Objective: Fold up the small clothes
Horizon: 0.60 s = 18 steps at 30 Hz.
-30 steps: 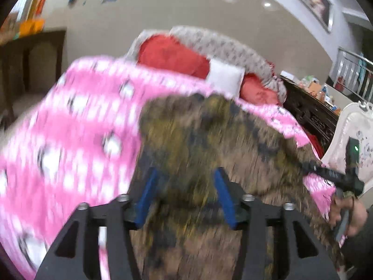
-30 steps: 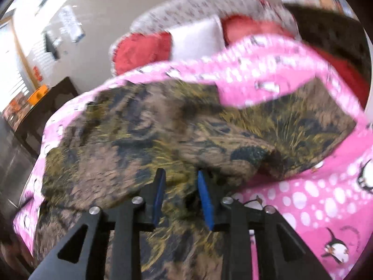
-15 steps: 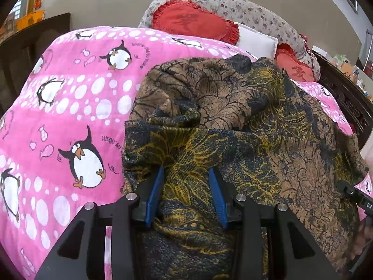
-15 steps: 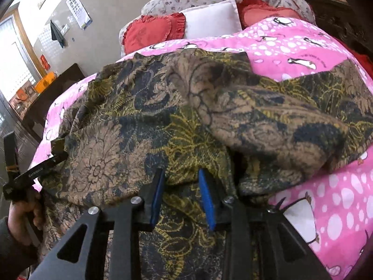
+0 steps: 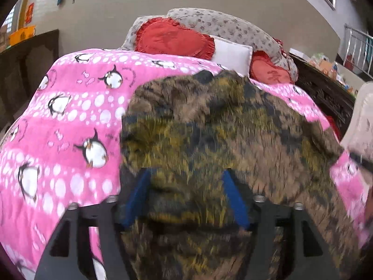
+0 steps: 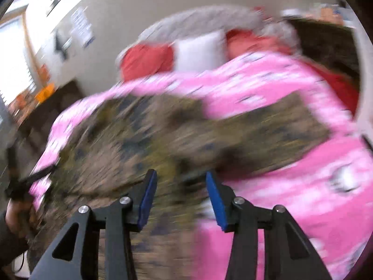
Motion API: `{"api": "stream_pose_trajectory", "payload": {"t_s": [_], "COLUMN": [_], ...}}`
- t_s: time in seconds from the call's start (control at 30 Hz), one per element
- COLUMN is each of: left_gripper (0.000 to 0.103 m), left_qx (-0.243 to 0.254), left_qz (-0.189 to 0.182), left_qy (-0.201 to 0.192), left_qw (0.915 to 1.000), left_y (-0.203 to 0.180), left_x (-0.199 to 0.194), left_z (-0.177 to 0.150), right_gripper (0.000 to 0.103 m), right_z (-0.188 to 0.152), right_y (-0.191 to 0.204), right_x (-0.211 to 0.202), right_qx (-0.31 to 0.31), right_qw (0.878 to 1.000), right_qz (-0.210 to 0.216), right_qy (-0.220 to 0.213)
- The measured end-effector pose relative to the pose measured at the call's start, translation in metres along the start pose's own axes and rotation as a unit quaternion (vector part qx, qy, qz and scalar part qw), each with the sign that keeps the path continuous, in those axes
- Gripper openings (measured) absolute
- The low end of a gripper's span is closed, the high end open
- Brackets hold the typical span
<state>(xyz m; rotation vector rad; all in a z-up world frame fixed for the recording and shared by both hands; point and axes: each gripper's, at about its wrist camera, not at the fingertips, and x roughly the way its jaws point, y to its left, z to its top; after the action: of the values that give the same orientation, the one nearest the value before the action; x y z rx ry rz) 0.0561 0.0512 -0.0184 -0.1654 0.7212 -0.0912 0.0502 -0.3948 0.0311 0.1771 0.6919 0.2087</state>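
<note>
A brown, yellow and dark blue patterned garment (image 5: 221,128) lies spread on the pink penguin bedcover (image 5: 70,116). My left gripper (image 5: 186,175) is open, its blue pads either side of the garment's near edge; cloth drapes over the jaws. In the right wrist view the garment (image 6: 151,128) is blurred by motion. My right gripper (image 6: 179,175) is open at the garment's near right edge, with cloth between the blue pads. The left hand-held gripper (image 6: 16,186) shows at the far left of that view.
Red heart cushions (image 5: 174,37), a white pillow (image 5: 230,53) and a floral bolster (image 5: 223,28) sit at the head of the bed. Dark wooden furniture (image 5: 326,93) stands to the right, a dark table (image 5: 28,58) to the left.
Both grippers have opened wider than half a second ago. Both cameras have lifted and tilted back, so more of the room shows; both views are motion-blurred.
</note>
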Motion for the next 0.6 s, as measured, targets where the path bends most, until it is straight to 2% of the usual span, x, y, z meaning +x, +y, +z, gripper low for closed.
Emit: {"api": "stream_pose_trajectory", "payload": {"t_s": [0.03,0.07,0.13,0.17,0.23,0.3,0.4,0.47,0.53,0.6], "left_gripper": [0.053,0.053,0.056,0.056,0.056,0.056,0.056,0.056,0.056,0.056], "left_qx": [0.003,-0.008,-0.017,-0.019,-0.014,-0.005,0.002,-0.003,-0.008,-0.008], "left_qz": [0.004,0.012,0.009,0.009,0.020,0.034,0.051,0.049,0.045,0.045], "left_qy": [0.011,0.042,0.031,0.038,0.041,0.044,0.047,0.046,0.045,0.044], "left_qw": [0.9999,0.9990,0.9993,0.9990,0.9989,0.9984,0.9976,0.9978,0.9979,0.9980], "left_y": [0.001,0.004,0.007,0.007,0.006,0.003,-0.004,-0.002,-0.001,0.000], "left_x": [0.006,0.017,0.015,0.018,0.021,0.024,0.032,0.033,0.033,0.033], "left_z": [-0.008,-0.009,-0.007,-0.006,-0.006,-0.007,-0.004,-0.004,-0.004,-0.004], "right_gripper": [0.049,0.049,0.049,0.049,0.049,0.049,0.049,0.042,0.012,0.009], "right_z": [0.008,0.015,0.023,0.026,0.030,0.030,0.034,0.037,0.038,0.042], "right_y": [-0.031,-0.059,-0.109,-0.138,-0.165,-0.188,-0.196,-0.197,-0.196,-0.190], "right_x": [-0.005,-0.005,-0.002,0.002,0.006,0.019,0.034,0.043,0.049,0.048], "right_qx": [0.022,0.050,0.113,0.144,0.166,0.196,0.180,0.176,0.171,0.160], "right_qw": [0.999,0.997,0.990,0.985,0.980,0.976,0.980,0.981,0.982,0.984], "right_qz": [-0.032,-0.058,-0.082,-0.090,-0.107,-0.091,-0.084,-0.080,-0.080,-0.075], "right_qy": [-0.008,-0.006,0.001,0.005,-0.001,0.007,-0.001,-0.005,0.002,0.006]}}
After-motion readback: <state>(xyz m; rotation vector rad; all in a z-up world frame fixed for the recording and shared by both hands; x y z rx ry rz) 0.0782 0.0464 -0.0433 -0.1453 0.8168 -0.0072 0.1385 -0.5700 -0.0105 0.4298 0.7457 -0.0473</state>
